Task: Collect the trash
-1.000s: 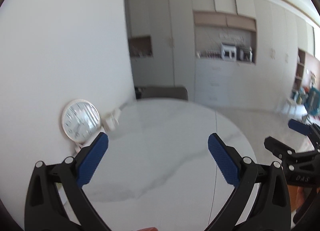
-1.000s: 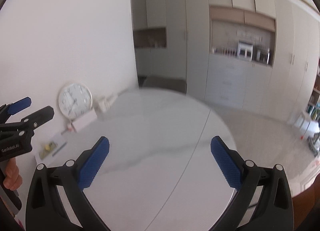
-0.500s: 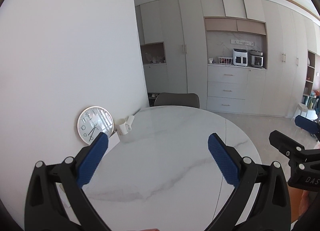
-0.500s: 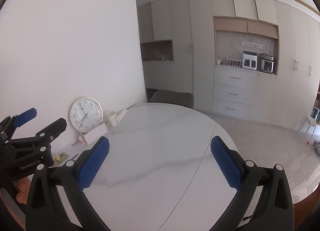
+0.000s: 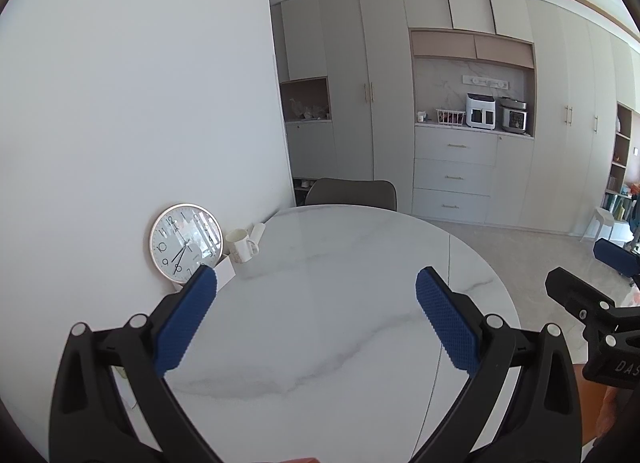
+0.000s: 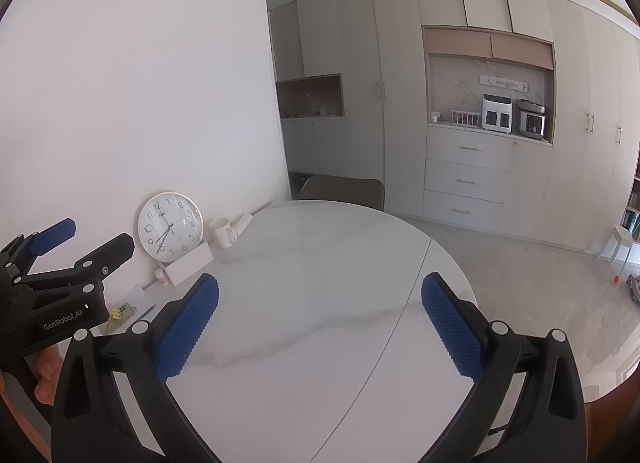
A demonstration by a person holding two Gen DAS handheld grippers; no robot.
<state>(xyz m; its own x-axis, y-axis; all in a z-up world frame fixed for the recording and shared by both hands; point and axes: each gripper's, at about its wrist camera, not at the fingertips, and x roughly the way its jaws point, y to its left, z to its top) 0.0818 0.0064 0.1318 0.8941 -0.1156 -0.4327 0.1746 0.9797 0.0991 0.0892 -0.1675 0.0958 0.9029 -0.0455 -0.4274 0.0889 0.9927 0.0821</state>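
My left gripper (image 5: 316, 319) is open above the white marble table (image 5: 320, 303), nothing between its blue pads. My right gripper (image 6: 320, 323) is also open and empty over the same table (image 6: 312, 303). Small litter lies by the wall at the table's left edge: a yellow-printed wrapper (image 6: 120, 313), a white slip of paper (image 6: 136, 297) and a small pink piece (image 6: 161, 275). In the right wrist view the left gripper (image 6: 60, 263) is held beside this litter, a hand under it. The right gripper's fingers (image 5: 592, 303) show at the left wrist view's right edge.
A round wall clock (image 6: 171, 227) leans on the wall, with a white box (image 6: 190, 263), a white mug (image 6: 222, 233) and a rolled white item (image 6: 243, 222) beside it. A grey chair (image 6: 344, 189) stands behind the table. Cabinets (image 6: 464, 179) line the far wall.
Both views swung from blurred to steady and pulled back a little; the clock and mug moved rightward in view. Both grippers stayed open and empty.
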